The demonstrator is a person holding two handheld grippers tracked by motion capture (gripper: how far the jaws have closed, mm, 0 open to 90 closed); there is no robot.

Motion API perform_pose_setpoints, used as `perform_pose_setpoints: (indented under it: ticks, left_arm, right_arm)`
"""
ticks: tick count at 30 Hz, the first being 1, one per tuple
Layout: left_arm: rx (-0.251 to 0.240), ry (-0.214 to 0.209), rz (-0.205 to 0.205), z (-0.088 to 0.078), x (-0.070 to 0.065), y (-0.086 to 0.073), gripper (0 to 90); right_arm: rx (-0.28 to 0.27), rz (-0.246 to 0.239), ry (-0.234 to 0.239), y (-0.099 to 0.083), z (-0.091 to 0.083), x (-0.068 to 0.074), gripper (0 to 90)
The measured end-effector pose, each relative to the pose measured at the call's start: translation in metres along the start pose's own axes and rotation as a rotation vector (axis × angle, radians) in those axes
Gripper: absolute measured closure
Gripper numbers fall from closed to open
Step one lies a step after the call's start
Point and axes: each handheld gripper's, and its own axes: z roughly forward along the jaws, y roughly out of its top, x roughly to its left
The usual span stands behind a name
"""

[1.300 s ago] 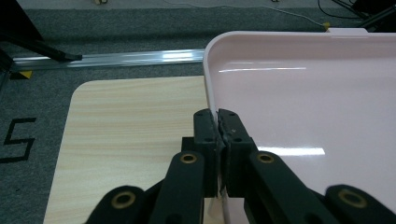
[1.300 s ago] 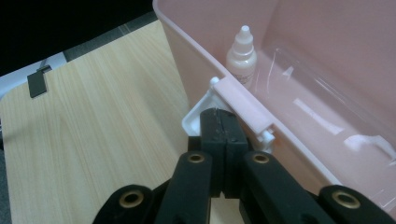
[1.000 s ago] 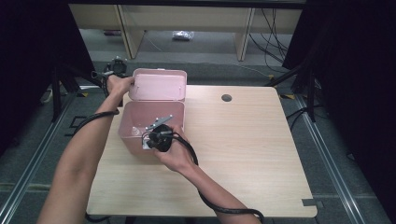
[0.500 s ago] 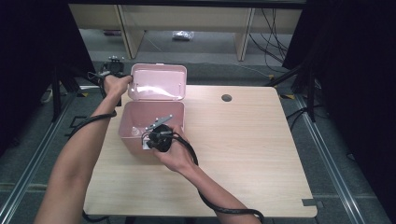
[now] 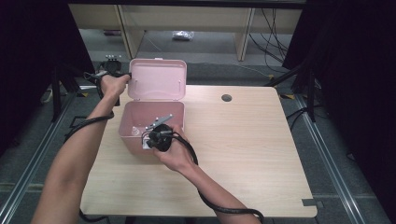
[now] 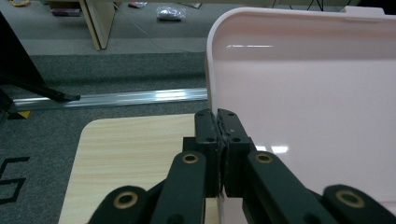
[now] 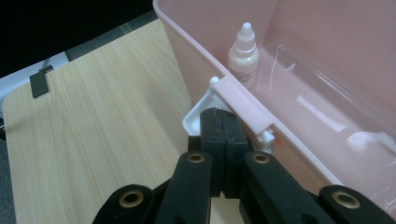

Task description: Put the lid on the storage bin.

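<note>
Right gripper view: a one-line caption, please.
Shut right gripper at the pink box's white latch, dropper bottle inside.

One pink box (image 5: 152, 125), lid (image 5: 158, 79) up (left half of table (image 5: 243, 154)); one dropper bottle (image 7: 243, 55) inside; two grippers.

The box (image 5: 152, 123) sits on the bench (image 5: 243, 149) toward its left rear, its lid (image 5: 158, 79) standing up behind it. A dropper bottle (image 7: 243, 53) stands in the box against its front wall. A hole (image 5: 226, 98) lies in the bench right of the lid.
</note>
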Motion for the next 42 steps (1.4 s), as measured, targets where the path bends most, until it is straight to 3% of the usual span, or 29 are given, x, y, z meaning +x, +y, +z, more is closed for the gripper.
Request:
perform_pose_setpoints:
  ticks: [2, 7, 9, 16, 20, 23, 42]
  left_arm:
    - [-0.01, -0.005, -0.001, -0.002, 0.0, 0.0, 88.0]
    - [-0.036, -0.008, -0.006, -0.006, -0.001, -0.002, 88.2]
    - [-0.043, -0.009, -0.002, -0.008, -0.001, -0.003, 88.2]
    - [-0.086, -0.014, 0.007, -0.017, -0.003, -0.005, 88.3]
    - [-0.113, -0.021, 0.009, -0.023, -0.003, -0.007, 88.3]
    - [-0.13, -0.025, 0.012, -0.027, -0.003, -0.009, 88.3]
    - [-0.204, -0.031, 0.048, -0.051, -0.007, -0.02, 88.4]
  right_arm:
    - [-0.008, -0.025, -0.006, 0.0, 0.001, -0.001, 90.0]
    - [0.001, 0.002, 0.001, 0.0, 0.0, 0.0, 90.0]
    - [-0.01, -0.026, -0.007, -0.001, 0.001, -0.002, 90.0]
    - [-0.004, -0.003, 0.002, -0.001, 0.0, -0.001, 90.0]
    - [-0.014, -0.045, 0.0, -0.001, 0.001, -0.002, 90.0]
    - [-0.007, -0.013, -0.004, -0.001, 0.0, 0.0, 90.0]
    - [-0.011, -0.008, -0.004, 0.0, 0.0, -0.001, 90.0]
